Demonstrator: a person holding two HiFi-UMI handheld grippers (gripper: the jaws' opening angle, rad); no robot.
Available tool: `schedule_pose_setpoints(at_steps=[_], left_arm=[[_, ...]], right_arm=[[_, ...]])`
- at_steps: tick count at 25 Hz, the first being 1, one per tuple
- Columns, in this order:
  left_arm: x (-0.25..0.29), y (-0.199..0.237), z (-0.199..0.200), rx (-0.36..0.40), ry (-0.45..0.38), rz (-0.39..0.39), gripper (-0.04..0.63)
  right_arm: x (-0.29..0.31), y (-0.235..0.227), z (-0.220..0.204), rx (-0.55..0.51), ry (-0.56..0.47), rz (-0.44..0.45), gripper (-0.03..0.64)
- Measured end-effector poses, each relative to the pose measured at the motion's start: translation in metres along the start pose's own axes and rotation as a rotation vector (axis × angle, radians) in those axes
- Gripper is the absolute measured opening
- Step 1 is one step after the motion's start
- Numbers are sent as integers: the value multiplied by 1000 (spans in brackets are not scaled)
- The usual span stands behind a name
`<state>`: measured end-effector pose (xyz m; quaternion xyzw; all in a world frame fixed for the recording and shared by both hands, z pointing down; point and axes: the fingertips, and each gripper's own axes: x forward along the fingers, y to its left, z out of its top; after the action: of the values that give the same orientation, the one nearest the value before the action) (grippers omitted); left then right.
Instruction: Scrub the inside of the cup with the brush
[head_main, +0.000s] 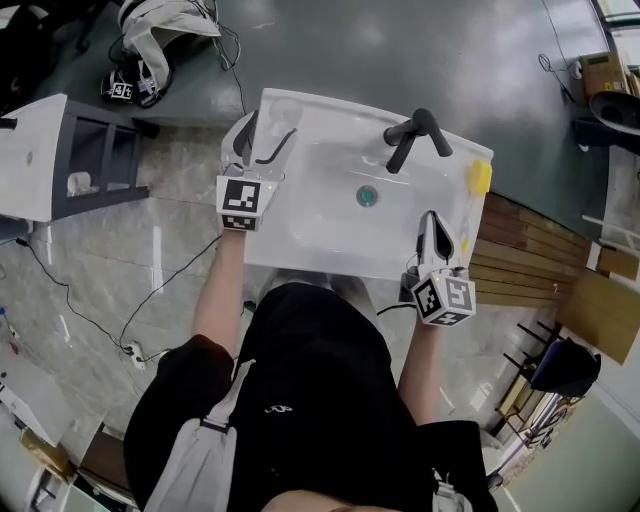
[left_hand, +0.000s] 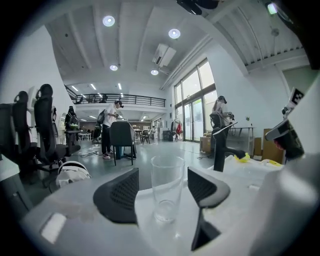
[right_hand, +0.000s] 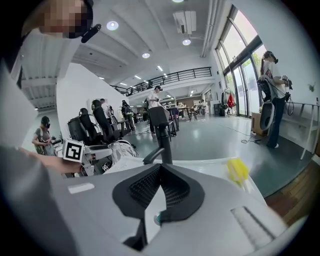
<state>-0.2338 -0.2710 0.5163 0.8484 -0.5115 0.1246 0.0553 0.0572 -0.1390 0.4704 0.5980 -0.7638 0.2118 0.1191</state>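
Note:
A clear empty cup (left_hand: 166, 186) stands upright on the white sink's (head_main: 330, 255) left rim. My left gripper (left_hand: 162, 192) is open around it, one black finger (left_hand: 119, 196) on each side, and neither pad touches the glass. In the head view that gripper (head_main: 264, 138) sits over the sink's far left corner. The yellow brush (head_main: 480, 178) lies on the sink's right rim, also visible as the brush (right_hand: 237, 170) ahead of my right gripper (right_hand: 159, 172). The right gripper (head_main: 431, 222) is shut and holds nothing, over the sink's front right edge.
A black faucet (head_main: 412, 135) rises at the back of the basin, with the drain (head_main: 367, 196) in the middle. A white and grey cabinet (head_main: 60, 150) stands to the left. Wooden slats (head_main: 520, 250) lie to the right. A cable (head_main: 150, 300) runs over the floor.

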Motion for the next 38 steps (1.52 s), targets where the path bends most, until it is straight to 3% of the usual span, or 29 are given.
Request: schedule_pose_setpoints(at_steps=[6, 22, 30, 38], left_arm=[[-35, -19, 21, 29, -6, 73, 297], [-74, -103, 124, 4, -141, 213, 98], [-73, -152, 185, -17, -223, 252, 30], [-69, -198, 204, -79, -232, 245, 0]], right_arm=[[-2, -4, 13, 1, -56, 59, -2], [-34, -32, 111, -1, -319, 137, -2], [-59, -40, 154, 28, -414, 156, -2], [-78, -34, 165, 11, -446, 139, -2]])
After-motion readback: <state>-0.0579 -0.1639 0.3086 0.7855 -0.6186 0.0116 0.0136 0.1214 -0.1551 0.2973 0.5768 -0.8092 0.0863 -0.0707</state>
